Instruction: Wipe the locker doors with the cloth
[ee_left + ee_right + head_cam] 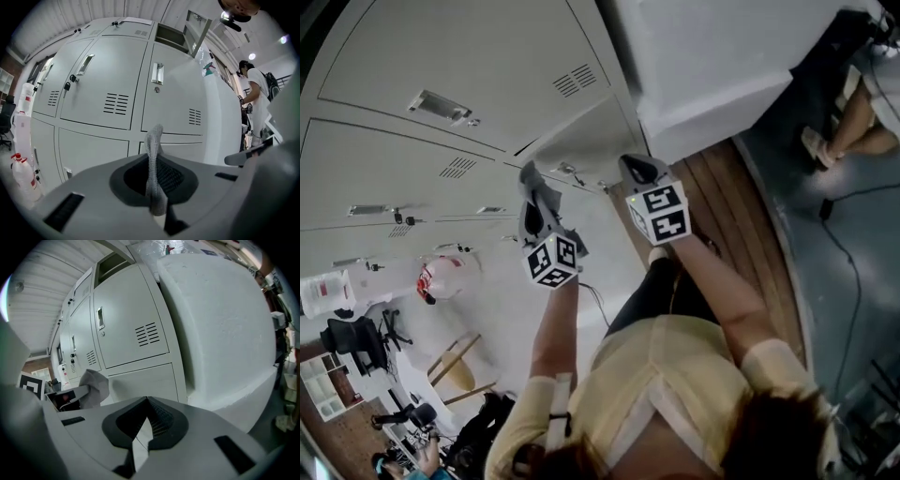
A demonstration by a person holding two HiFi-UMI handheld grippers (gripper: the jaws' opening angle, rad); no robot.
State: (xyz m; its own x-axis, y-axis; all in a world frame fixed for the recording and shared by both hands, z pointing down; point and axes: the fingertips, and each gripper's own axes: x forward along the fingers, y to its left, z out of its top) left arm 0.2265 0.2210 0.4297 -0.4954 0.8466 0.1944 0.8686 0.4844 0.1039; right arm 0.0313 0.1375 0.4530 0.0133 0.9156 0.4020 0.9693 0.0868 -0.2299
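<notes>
The left gripper (157, 159) is clamped on the cloth (154, 137), a narrow fold. Its long axis runs along the jaws, free end pointing at the locker doors (108, 79) but short of them. The right gripper (146, 402), also facing the lockers, is closed and empty. No door looks wiped, so the wiping seems all ahead.

Cloth (153, 157) grey, lockers (108, 84) lt grey, floor (741, 216) brn wood planks.
</notes>
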